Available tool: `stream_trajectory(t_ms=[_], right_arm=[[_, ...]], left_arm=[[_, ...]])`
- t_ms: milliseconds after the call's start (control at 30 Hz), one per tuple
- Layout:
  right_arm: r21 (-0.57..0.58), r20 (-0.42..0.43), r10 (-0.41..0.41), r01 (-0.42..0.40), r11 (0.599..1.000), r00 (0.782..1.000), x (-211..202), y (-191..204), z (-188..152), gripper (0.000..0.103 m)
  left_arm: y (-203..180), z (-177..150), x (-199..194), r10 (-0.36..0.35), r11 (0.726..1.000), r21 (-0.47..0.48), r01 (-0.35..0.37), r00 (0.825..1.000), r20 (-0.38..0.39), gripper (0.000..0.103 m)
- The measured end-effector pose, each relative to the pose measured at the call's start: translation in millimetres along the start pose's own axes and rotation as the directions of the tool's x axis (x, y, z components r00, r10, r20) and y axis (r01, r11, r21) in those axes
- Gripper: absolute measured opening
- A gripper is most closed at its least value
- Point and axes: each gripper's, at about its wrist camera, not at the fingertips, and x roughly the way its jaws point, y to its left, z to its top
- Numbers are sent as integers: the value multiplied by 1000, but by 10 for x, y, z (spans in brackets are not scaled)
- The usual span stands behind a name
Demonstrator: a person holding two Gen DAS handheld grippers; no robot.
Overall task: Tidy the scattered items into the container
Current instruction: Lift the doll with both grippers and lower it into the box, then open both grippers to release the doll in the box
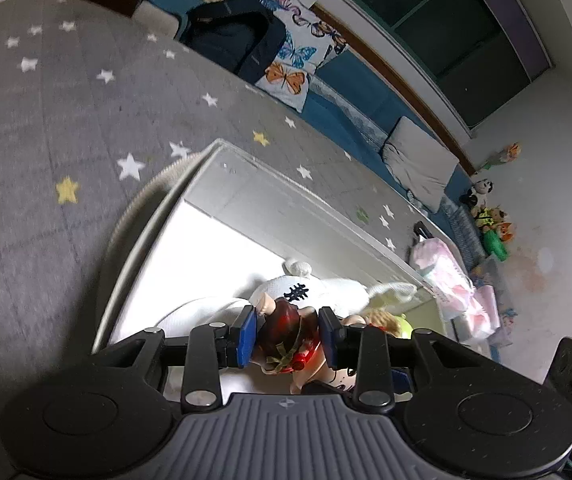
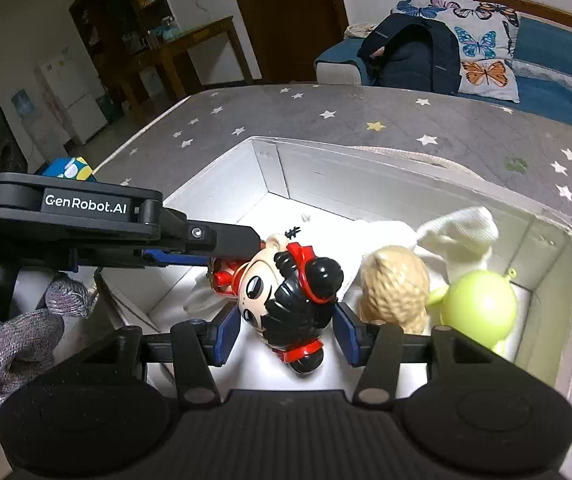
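Note:
A white box (image 2: 366,176) sits on a grey star-patterned mat; it also shows in the left wrist view (image 1: 214,184). Inside lie a white cloth item (image 2: 462,236), a beige doll head (image 2: 394,288) and a green round toy (image 2: 474,312). My left gripper (image 1: 286,334) is over the box, shut on a brown-haired figure with red trim (image 1: 286,336). My right gripper (image 2: 286,330) is over the box too, its blue pads on either side of a black-haired doll with red bands (image 2: 286,300); a small gap shows at each pad. The left gripper (image 2: 210,264) reaches in from the left.
A blue sofa (image 2: 558,52) with a butterfly pillow (image 2: 482,40) and a dark backpack (image 2: 410,52) runs behind the mat. Plush toys (image 1: 490,224) and pink packages (image 1: 454,284) lie at the right. A blue-yellow toy (image 2: 70,170) sits at the mat's left edge.

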Motion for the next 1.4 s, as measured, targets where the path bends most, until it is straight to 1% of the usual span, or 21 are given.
stream_trajectory(t_ms=[200,433,733,1067,1133,1200,1400], right_arm=[[-40,-47,-31,29,999,998,156,76,73,51],[-45,-63,-41,38,998,997,206,52,81,51],[-54,-57,-56,53,997,997,194,55,80,52],[-50,-40,-62,60,997,997,114,22,54,54],[-50,-33,-64,63,997,997,90,23,53,55],[-50,-26,-64,62,997,998,59,25,49,58],[-66,-10,-71,71,995,997,-44,73,4,59]], left_arm=[[1,-9,32,36,999,22,-37,999,26,35],[-12,-19,55,38,999,30,-39,999,26,35],[24,9,13,18,1000,3,-18,1000,21,35],[21,15,-55,18,1000,6,-18,999,41,35],[11,19,-73,16,1000,9,-17,999,43,35],[-5,14,-92,15,1000,14,-16,999,46,35],[-55,-3,-155,12,1000,28,-14,998,57,35]])
